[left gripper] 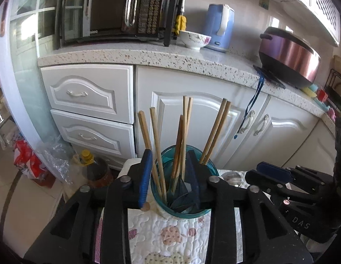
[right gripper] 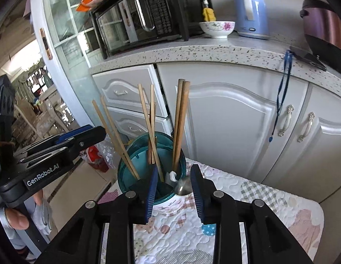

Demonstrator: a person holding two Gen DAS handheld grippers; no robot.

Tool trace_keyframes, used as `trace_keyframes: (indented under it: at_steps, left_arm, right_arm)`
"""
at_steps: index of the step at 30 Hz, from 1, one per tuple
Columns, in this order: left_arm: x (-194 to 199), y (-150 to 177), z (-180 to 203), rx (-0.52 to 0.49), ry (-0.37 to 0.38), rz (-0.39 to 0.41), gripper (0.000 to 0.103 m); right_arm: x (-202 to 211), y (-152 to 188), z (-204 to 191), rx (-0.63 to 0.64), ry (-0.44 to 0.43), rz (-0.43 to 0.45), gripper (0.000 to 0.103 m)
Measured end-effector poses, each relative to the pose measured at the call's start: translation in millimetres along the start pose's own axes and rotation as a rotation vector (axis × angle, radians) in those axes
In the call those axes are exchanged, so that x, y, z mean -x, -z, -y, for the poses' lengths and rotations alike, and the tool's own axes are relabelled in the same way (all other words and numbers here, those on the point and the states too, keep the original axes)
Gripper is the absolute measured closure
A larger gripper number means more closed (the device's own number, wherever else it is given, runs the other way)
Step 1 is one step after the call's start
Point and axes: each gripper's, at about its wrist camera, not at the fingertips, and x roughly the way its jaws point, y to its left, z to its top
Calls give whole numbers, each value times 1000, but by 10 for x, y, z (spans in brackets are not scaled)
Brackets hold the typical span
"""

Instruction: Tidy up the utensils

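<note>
A teal transparent utensil holder (left gripper: 181, 214) (right gripper: 126, 176) stands on a quilted cloth. Several wooden chopsticks (left gripper: 156, 143) (right gripper: 181, 114) lean upright in it. The right wrist view also shows a white spoon (right gripper: 172, 176) and a metal spoon (right gripper: 183, 187) inside the holder. My left gripper (left gripper: 170, 154) is open at the holder's top; some chopsticks stand between its blue pads untouched. My right gripper (right gripper: 174, 167) is open too, over the holder's near side where the spoons sit, gripping nothing. Each gripper shows from the side in the other's view, the right gripper (left gripper: 271, 171) and the left gripper (right gripper: 82, 136).
The quilted cloth (left gripper: 170, 235) covers a small table in front of white cabinets (left gripper: 192, 114). The speckled counter (left gripper: 126, 55) carries a microwave (left gripper: 111, 8), a flowered bowl (left gripper: 195, 39), a blue kettle (left gripper: 218, 26) and a cooker (left gripper: 289, 57). An oil bottle (left gripper: 95, 167) and bags stand on the floor at left.
</note>
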Motion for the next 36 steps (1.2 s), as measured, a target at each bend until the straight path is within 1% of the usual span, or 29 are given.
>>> trace_keyframes:
  at_steps: [6,8,11,15,19,30,33,34,36]
  left_arm:
    - [197,6,1,6,-11,25,67]
    - [259,13,22,-2,-25,35,67]
    - [344,34,66,-16,-42,47,67]
    - [444,64,92,-15,-40,57,67]
    - [529,96,124,-32,-67,71,67]
    - [670,157,147,-36,-95,90,67]
    - [687,158,154,-39,-105,95,67]
    - [694,159,156,-42,-108,97,67]
    - [712,162,169,-49,-118,104,67]
  right_arm:
    - [181,8,-38,-30,-3,37,68]
    - [246,9,-74,-35,8,48,63]
    - [339,4,-130,-37,20,68,63]
    - [430,9,-192,-41,35,83,63]
    - [475,32,-240,-44,47,88,62]
    - [558,65,-317,-44,65,93,60]
    - [573,68,-327,-46,71,94,56]
    - [576,66,-329,-47,73,95,52]
    - [583,66,-335,-44,78,99,51]
